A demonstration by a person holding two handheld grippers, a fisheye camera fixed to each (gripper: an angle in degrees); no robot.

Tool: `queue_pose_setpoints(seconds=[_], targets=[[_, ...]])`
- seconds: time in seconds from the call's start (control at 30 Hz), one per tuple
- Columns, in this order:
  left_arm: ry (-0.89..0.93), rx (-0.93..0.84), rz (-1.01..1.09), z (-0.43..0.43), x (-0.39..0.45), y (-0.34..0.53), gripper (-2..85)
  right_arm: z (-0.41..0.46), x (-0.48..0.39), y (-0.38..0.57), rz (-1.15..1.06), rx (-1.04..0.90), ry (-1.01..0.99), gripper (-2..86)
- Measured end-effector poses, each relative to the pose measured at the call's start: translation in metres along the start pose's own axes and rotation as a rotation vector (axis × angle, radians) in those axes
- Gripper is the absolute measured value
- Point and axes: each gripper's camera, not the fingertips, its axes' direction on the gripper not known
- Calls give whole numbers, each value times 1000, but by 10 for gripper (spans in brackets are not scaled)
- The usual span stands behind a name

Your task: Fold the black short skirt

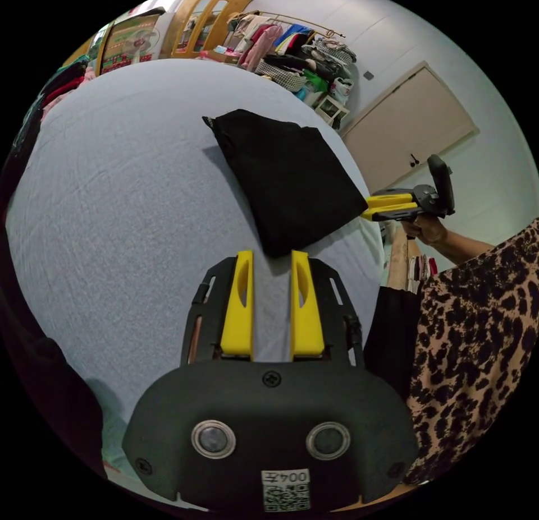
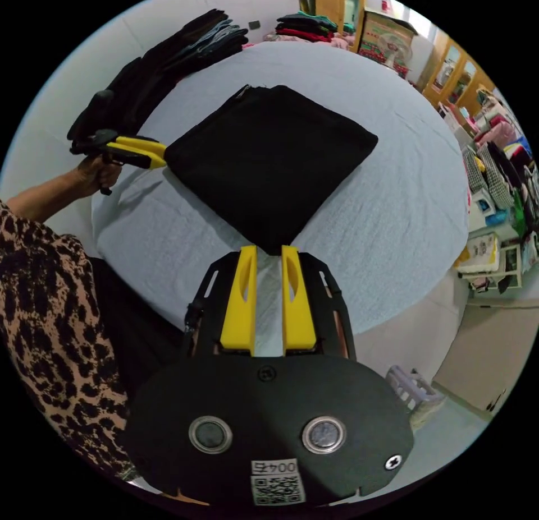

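The black skirt lies folded into a compact, roughly square packet on the pale grey bed, close to the edge where the person stands. In the left gripper view, the left gripper has its yellow jaws set narrowly apart with grey sheet showing between them, the tips just at one corner of the skirt and not pressing on it. The right gripper sits at a neighbouring corner, held by a hand; whether it pinches the cloth cannot be told there. In the right gripper view, the right gripper likewise shows a narrow gap, tips just at a corner of the skirt. A sleeve with a leopard print shows beside the bed. A stack of dark folded clothes rests at the far edge.
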Motion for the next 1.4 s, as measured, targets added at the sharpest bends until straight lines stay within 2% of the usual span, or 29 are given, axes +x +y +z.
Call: queue_pose_setpoints(seconds=[0.2, 0.37, 0.5, 0.63, 0.77, 1.0, 1.1, 1.23, 1.27, 1.4], targets=[[-12, -1, 36, 21, 30, -17, 40, -2, -51, -38, -102, -26, 83, 42], [-50, -36, 70, 24, 46, -30, 20, -25, -88, -67, -283, -19, 165, 34], [-28, -77, 54, 48, 50, -34, 17, 6, -92, -81, -210, -91, 102, 40], [-34, -54, 29, 55, 56, -37, 19, 7, -91, -95, -82, -73, 14, 55], [4, -48, -15, 59, 53, -39, 24, 1, -88, -113, -36, -183, 41, 122], [-38, -29, -75, 45, 49, -35, 30, -41, -106, -194, -46, -65, -41, 137], [-42, 54, -104, 26, 50, -38, 28, -25, -122, -235, -99, -118, -15, 119], [-49, 139, -54, 15, 68, -65, 24, 22, -132, -275, -137, -314, 6, 83], [-54, 131, -36, 20, 72, -76, 24, 35, -132, -283, -138, -381, 4, 80], [-106, 53, 11, 48, 80, -106, 20, 39, -131, -309, -133, -397, 3, 77]])
